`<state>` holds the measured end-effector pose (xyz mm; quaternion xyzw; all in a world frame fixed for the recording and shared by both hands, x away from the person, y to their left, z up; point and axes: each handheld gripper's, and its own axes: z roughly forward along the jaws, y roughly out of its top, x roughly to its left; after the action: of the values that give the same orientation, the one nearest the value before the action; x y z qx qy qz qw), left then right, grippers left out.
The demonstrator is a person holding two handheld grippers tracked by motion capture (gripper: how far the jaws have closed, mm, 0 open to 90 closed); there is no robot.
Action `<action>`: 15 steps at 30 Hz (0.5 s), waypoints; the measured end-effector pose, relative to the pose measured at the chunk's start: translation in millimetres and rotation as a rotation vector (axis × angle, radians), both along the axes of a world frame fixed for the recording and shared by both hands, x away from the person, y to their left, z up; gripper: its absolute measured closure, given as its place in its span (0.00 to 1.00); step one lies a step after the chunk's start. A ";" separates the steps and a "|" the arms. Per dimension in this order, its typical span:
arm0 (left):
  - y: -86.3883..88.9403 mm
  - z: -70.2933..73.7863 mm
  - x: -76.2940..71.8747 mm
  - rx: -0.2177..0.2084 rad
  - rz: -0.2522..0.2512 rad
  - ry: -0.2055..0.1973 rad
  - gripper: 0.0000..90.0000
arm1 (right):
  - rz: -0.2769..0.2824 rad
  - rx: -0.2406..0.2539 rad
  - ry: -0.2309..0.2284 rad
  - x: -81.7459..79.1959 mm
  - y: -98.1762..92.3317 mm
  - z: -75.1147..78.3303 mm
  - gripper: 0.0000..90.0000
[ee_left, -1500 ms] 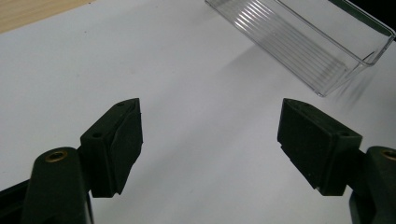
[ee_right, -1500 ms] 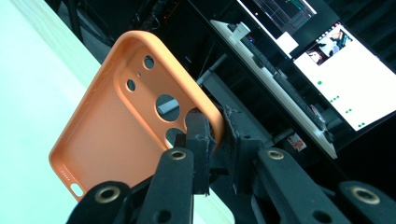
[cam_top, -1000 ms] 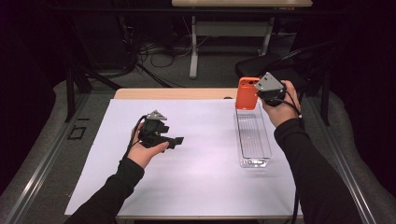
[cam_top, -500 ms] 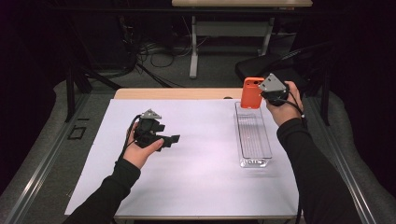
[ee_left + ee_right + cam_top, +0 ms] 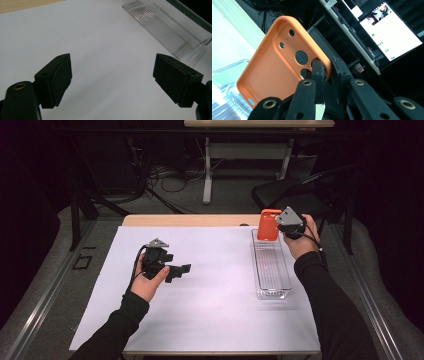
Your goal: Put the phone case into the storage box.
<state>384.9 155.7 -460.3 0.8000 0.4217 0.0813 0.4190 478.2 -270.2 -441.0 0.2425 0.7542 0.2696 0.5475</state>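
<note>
High view: right gripper (image 5: 278, 227) holds orange case (image 5: 269, 224) upright over tray (image 5: 272, 270) far end; left gripper (image 5: 175, 271) idle, jaws just widened, empty. Right gripper view: jaws clamp case (image 5: 279, 62) rim only, so it could pivot & miss tray.

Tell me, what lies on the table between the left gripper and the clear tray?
Nothing: in the high view, only bare white sheet separates the left gripper from the clear tray.
</note>
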 end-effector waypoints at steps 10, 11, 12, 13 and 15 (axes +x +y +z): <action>1.5 -2.4 -1.5 0.012 -0.005 0.004 0.18 | 0.000 -0.022 -0.001 7.4 5.0 -17.5 0.90; 1.7 -2.4 -1.5 0.011 -0.003 0.004 0.18 | -0.002 -0.020 -0.001 8.0 5.1 -19.2 0.90; 2.2 -2.4 -1.3 0.008 -0.002 0.003 0.18 | -0.005 -0.022 -0.005 8.4 5.0 -20.8 0.90; 2.4 -2.4 -1.2 0.006 0.000 0.003 0.18 | -0.005 -0.021 -0.003 8.6 4.9 -21.9 0.90; 2.6 -2.5 -1.3 0.005 0.001 0.005 0.18 | -0.003 -0.015 -0.006 9.4 4.5 -24.0 0.90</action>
<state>383.7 158.3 -462.8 0.8010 0.4230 0.0805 0.4159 487.6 -265.8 -465.0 0.2388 0.7543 0.2640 0.5517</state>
